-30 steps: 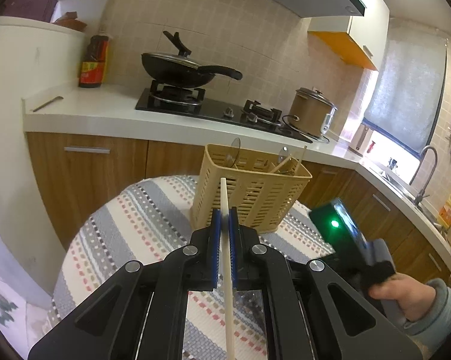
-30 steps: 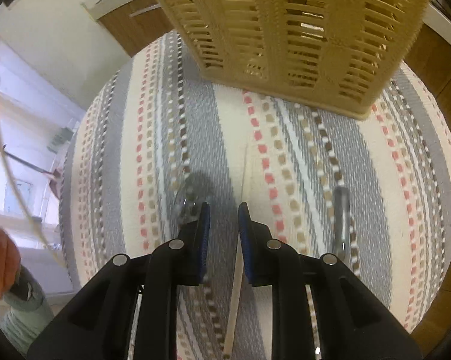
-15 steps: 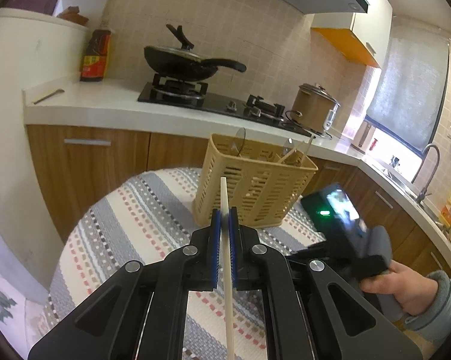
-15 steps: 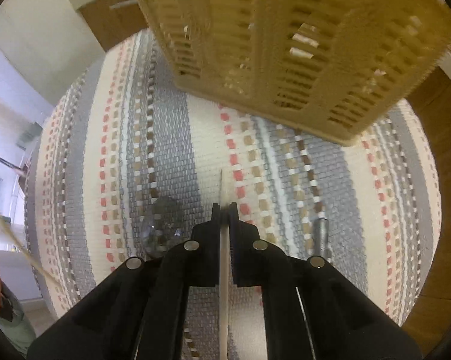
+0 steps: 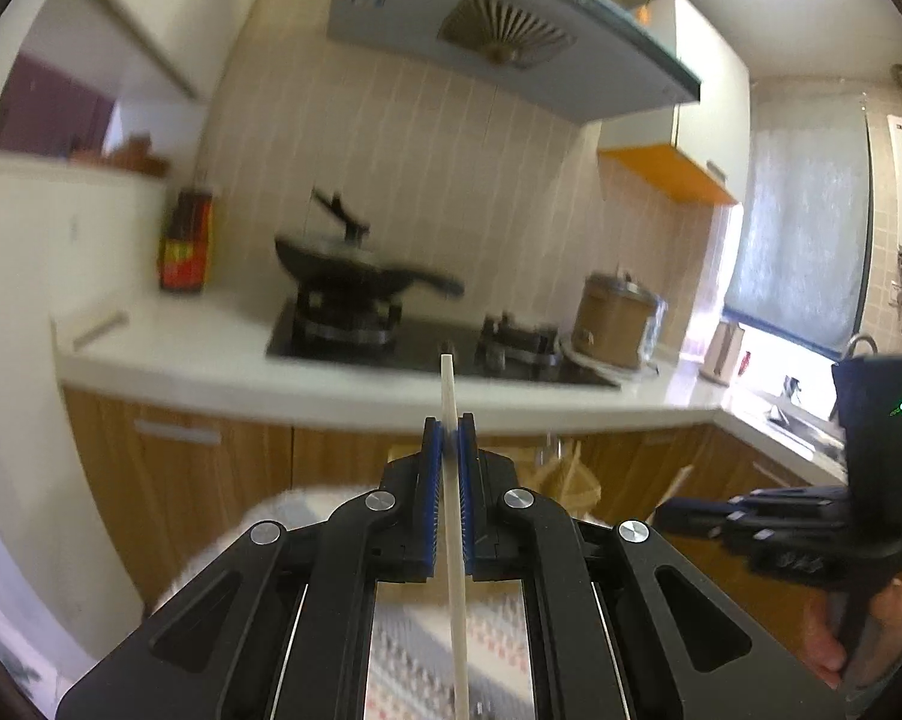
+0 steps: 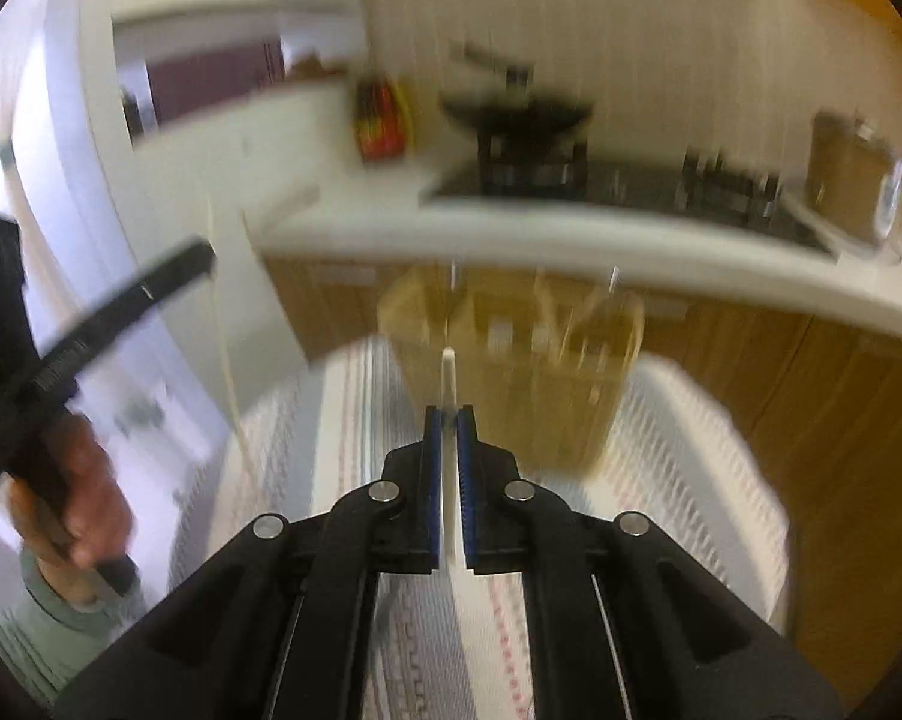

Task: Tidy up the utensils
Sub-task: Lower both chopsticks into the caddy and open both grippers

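With both chopsticks pinched, one in the left tongs (image 5: 449, 438) at centre frame and one (image 6: 448, 378) in the right tongs (image 6: 449, 426), each should be tipped upright over the blurred basket (image 6: 511, 360) above centre before release.

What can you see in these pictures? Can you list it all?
chopsticks: two, pale, one in each gripper
basket: one, tan, on table, utensils inside
tablecloth: one, striped, on table
pan: one, black, on stove
stove: one, black, in counter
bottle: one, dark, red label, counter
cooker: one, brown, right of stove
hood: one, grey, above stove
left gripper: black, shut on chopstick
right gripper: black, shut on chopstick
hands: two, holding grippers
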The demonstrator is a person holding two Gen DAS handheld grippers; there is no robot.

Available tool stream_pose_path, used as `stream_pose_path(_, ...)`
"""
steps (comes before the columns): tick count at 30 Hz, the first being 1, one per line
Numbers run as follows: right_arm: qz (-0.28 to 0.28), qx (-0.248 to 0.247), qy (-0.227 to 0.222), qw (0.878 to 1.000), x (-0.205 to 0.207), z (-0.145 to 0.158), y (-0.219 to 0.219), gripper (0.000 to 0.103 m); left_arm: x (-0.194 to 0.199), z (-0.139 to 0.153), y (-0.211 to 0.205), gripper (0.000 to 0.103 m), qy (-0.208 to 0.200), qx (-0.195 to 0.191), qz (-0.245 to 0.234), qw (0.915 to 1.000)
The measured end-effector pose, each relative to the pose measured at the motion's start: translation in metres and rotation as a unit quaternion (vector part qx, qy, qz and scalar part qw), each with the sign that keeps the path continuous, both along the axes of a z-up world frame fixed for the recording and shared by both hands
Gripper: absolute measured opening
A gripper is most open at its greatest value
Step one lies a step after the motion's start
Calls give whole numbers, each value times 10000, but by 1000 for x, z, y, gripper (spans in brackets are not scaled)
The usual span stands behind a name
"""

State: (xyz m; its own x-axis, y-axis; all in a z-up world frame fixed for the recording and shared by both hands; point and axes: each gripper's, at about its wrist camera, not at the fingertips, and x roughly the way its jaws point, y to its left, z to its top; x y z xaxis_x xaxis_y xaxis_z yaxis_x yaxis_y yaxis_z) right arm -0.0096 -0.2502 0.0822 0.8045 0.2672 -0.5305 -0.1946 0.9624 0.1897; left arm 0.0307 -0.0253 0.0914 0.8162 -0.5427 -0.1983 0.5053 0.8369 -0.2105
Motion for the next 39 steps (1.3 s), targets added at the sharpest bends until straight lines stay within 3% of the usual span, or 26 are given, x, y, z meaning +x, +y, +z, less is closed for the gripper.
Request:
stream_pose_path(4,-99,34,-523,9986,13,42,-9,4,12,32,-12,4,-402,-57,85,9991)
stream_pose_path(9,-181,-90,-807,9965,35,77,-17,4,34,59,-29,4,-735,-90,169,9971)
stream_pose_path(19,-447,-176,-1159,9921,58,107,-37,4,85,57,-46,4,-777,-113,253,9966)
stream_pose_path(22,-566,-123,-1142,9918,66,102,-48,4,101,46,-48,4,-667,-103,262,9974)
stream_pose_path(29,-695,-100,-992,9926,86,58,-57,4,127,13,-56,4,-319,-37,265,9991)
stream_pose_path(39,-636,-144,-581,9962,86,16,-59,4,129,-12,-59,1,-120,106,229,9996)
